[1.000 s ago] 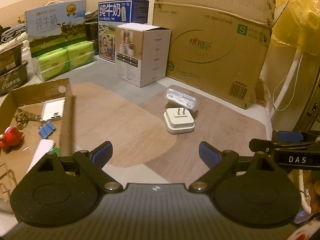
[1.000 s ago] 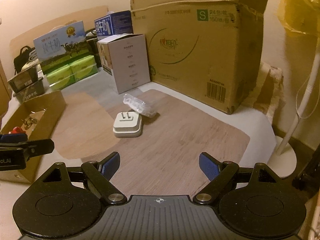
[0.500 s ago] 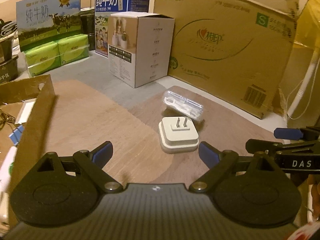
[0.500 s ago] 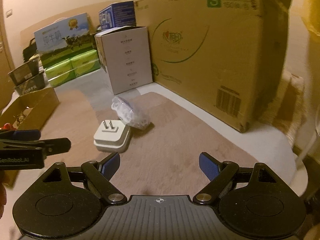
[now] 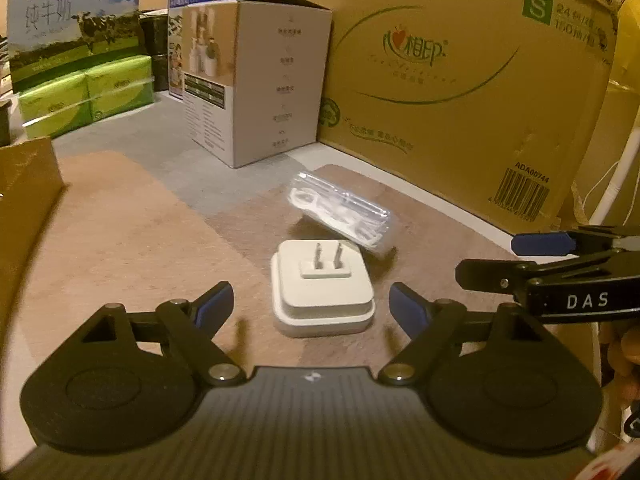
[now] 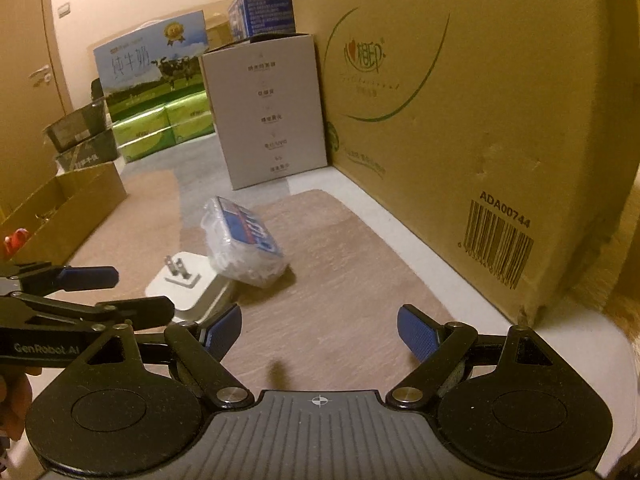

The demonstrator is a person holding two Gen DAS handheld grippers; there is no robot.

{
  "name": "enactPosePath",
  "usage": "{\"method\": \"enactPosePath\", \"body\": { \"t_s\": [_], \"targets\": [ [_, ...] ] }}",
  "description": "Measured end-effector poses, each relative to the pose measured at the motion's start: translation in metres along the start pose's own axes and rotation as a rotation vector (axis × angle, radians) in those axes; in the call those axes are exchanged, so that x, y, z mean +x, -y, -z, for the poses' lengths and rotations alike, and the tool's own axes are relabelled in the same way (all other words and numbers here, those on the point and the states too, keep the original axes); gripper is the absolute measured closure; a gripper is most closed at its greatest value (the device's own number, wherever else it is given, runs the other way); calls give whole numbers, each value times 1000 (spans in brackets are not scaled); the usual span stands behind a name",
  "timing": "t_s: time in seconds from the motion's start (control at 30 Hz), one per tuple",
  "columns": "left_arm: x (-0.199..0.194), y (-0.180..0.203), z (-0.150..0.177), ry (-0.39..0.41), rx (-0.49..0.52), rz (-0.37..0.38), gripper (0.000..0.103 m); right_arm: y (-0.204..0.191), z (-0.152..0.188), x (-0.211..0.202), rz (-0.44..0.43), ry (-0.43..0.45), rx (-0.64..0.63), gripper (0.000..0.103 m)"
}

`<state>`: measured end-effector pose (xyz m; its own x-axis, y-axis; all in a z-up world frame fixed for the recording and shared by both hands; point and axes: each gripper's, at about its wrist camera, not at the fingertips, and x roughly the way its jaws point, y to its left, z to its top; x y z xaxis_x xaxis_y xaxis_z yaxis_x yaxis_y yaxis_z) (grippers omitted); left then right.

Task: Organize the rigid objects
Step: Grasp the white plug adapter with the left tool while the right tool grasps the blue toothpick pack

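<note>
Hovering both grippers over the plug on the mat.

My left gripper (image 5: 311, 306) has just been closing a little yet gapes wide, the white plug (image 5: 322, 289) between its pads, untouched, prongs up. My right gripper (image 6: 320, 334) stands wide and empty, the plug just beyond its left pad. A clear packet (image 5: 340, 210) lies touching the plug's far side, toward the mat's (image 6: 340, 280) far edge. Beyond, off the mat, a white box (image 5: 256, 80) stands beside a big carton (image 5: 460, 80).

We see the right gripper (image 6: 320, 330) spread wide, empty; white plug adapter (image 6: 188, 286) touches clear packet (image 6: 246, 242) on the desk (image 6: 360, 264).
</note>
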<state>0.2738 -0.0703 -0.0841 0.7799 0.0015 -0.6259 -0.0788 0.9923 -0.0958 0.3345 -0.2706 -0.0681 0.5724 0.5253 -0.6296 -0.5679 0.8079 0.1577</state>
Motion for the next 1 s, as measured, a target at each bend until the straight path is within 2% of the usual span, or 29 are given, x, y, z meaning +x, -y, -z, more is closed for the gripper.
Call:
{"method": "enactPosePath", "body": {
  "t_s": [0.2, 0.3, 0.37, 0.6, 0.83, 1.0],
  "targets": [
    [20, 7, 0, -16, 17, -10, 24, 11, 0, 9, -11, -4, -4, 18],
    [25, 6, 1, -21, 20, -16, 31, 12, 1, 11, -18, -5, -8, 18],
    [28, 5, 0, -32, 20, -12, 40, 11, 1, 13, -27, -3, -8, 18],
    [23, -10, -1, -26, 40, -47, 41, 6, 1, 19, -74, -11, -13, 18],
    [11, -49, -6, -12, -14, -115, 41, -10, -8, 33, -124, -11, -35, 18],
    [6, -64, -10, 4, -39, -128, 41, -28, -15, 49, -175, -9, -71, 18]
  ]
}}
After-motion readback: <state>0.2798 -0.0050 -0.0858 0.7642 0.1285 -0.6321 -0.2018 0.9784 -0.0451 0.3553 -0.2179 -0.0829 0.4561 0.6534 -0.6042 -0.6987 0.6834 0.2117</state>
